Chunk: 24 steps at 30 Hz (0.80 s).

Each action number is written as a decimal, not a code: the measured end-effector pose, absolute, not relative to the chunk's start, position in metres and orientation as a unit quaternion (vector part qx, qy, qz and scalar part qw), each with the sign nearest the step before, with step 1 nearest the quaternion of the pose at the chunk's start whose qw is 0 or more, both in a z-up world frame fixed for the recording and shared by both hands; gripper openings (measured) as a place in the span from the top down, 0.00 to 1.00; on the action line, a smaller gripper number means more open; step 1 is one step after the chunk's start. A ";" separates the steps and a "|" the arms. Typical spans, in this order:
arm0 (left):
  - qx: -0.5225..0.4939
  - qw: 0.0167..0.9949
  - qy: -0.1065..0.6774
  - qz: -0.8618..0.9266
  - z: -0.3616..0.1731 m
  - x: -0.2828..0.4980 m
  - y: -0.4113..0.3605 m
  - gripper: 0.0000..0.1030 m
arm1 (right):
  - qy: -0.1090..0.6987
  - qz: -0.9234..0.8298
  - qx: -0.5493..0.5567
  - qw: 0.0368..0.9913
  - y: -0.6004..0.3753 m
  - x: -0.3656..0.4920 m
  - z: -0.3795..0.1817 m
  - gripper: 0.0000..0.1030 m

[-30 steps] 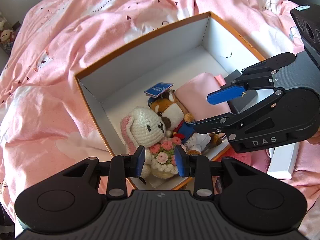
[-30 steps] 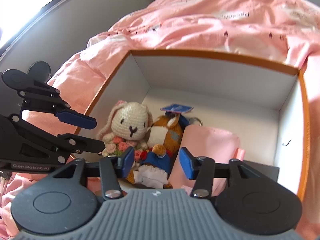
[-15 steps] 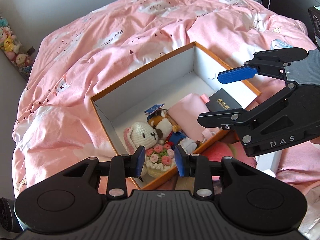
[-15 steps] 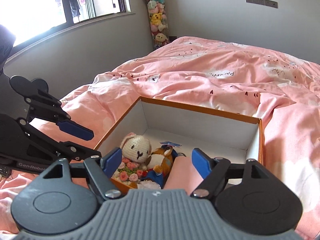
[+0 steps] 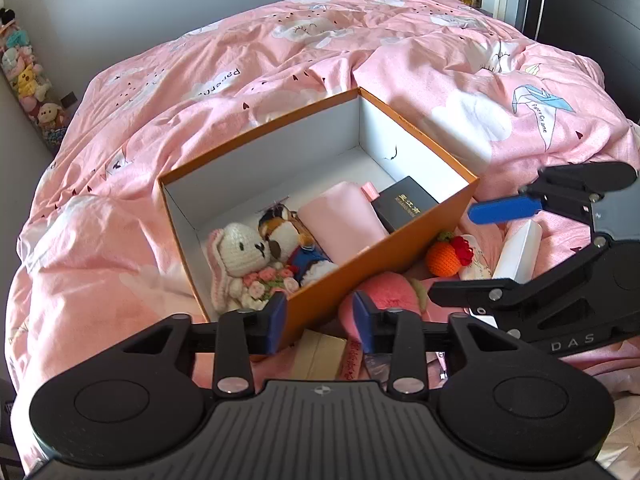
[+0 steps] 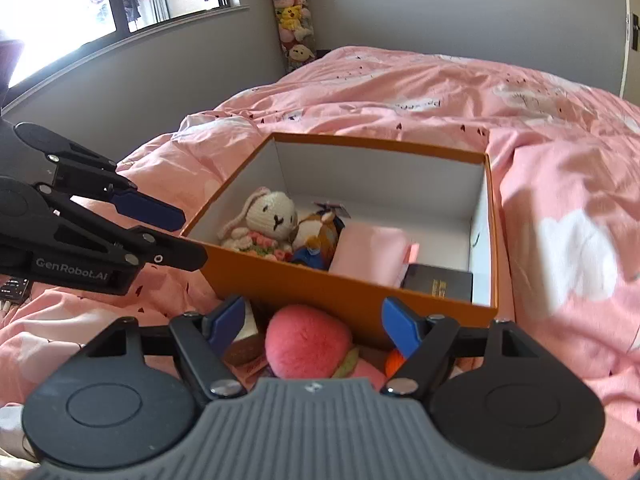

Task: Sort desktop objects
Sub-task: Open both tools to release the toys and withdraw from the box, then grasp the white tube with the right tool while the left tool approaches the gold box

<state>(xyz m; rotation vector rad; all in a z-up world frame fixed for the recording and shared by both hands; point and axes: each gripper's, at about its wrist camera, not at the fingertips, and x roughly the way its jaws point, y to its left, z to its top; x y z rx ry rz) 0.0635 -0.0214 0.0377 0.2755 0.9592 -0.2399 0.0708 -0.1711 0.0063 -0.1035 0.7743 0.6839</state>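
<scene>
I am backing both grippers away from the orange box (image 5: pixel 384 248); a second ago their fingertips were over its interior, and now its near wall stands in front of them. My left gripper (image 5: pixel 318 322) is opening from a narrow gap and is holding nothing; only the near box wall and the bedding show between its jaws. My right gripper (image 6: pixel 314 320) is standing wide, wider than a second ago, and is also empty.

Inside the box, the crochet rabbit (image 5: pixel 240 250) is lying at the near left corner, touching the fox doll (image 5: pixel 286 236) on its right. The pink pouch (image 5: pixel 342 222) and the black booklet (image 5: pixel 406 206) are lying further right.

Both hands being free, I judge the last deposit complete and the next pick due. Unsorted items are lying on the pink duvet (image 5: pixel 280 60) just outside the near wall: the pink plush peach (image 6: pixel 306 340), framed between the right gripper's jaws, the orange crochet fruit (image 5: pixel 442 258), and a white tube (image 5: pixel 518 254) further right. The peach is the nearest candidate for the right gripper.
</scene>
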 end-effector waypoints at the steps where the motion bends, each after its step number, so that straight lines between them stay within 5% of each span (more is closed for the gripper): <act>1: 0.132 0.872 0.457 -0.112 0.035 0.061 -0.024 0.51 | 0.375 0.320 -0.049 0.869 -0.174 0.067 0.003 0.25; 24: 0.076 0.868 0.486 -0.065 -0.017 0.036 -0.023 0.50 | 0.517 0.175 0.077 0.835 -0.239 0.055 -0.045 0.25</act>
